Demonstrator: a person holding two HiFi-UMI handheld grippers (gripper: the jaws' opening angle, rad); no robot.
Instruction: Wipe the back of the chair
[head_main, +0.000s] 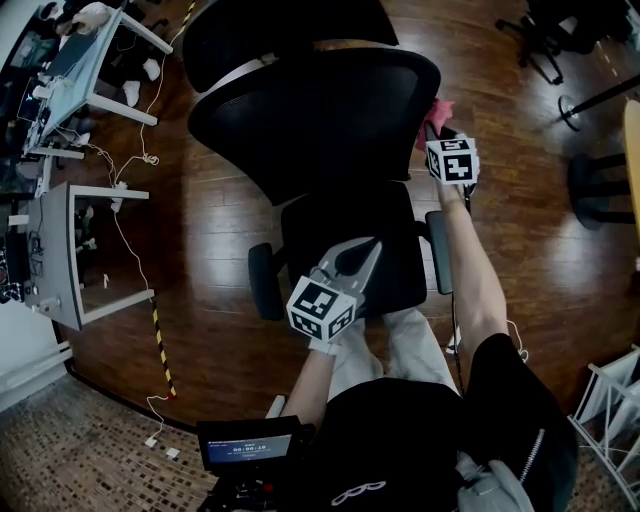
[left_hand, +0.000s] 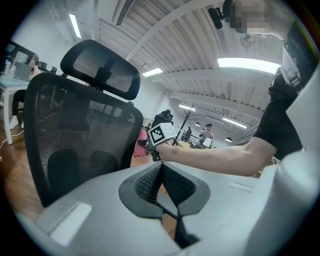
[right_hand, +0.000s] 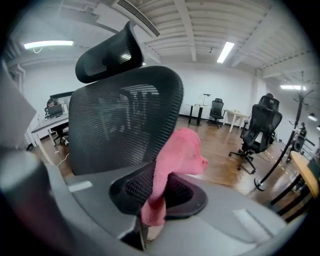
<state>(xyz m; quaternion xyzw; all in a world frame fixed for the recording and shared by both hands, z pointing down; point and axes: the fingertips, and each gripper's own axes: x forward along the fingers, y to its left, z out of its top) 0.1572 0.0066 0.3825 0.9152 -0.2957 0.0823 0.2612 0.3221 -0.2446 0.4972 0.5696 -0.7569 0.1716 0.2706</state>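
A dark, glossy wooden floor (head_main: 200, 230) is seen all round the chair (head_main: 330, 150). To the left of the chair, a white surface (head_main: 75, 65) cluttered with small items is set, and a second white frame (head_main: 60, 250) is placed nearer the person on that same side. Thin pale cables (head_main: 125, 235) and a strip of yellow-and-black tape (head_main: 160, 345) are laid over the boards between these and the chair. Beyond the chair, other black office chairs (right_hand: 262, 127) are spread across an open room with white walls, a ribbed white ceiling and long strip lights (right_hand: 226, 51).

The chair is made of black mesh. Its backrest (right_hand: 120, 120) is broad and rounded at the corners, and a curved headrest (right_hand: 110, 52) is mounted above it. A dark padded seat (head_main: 400, 255) and two narrow armrests (head_main: 263, 280) are found on the side of the backrest nearer the person.

A soft, fuzzy pink cloth (right_hand: 177, 150) is clamped between the ribbed black pads of the right hand-held gripper (right_hand: 159, 180). It is held up at the right edge of the backrest, near the top; contact with the mesh cannot be made out. The left hand-held gripper (left_hand: 161, 167) is held low above the seat. Its jaws are pressed together at the tips, with nothing gripped between them.
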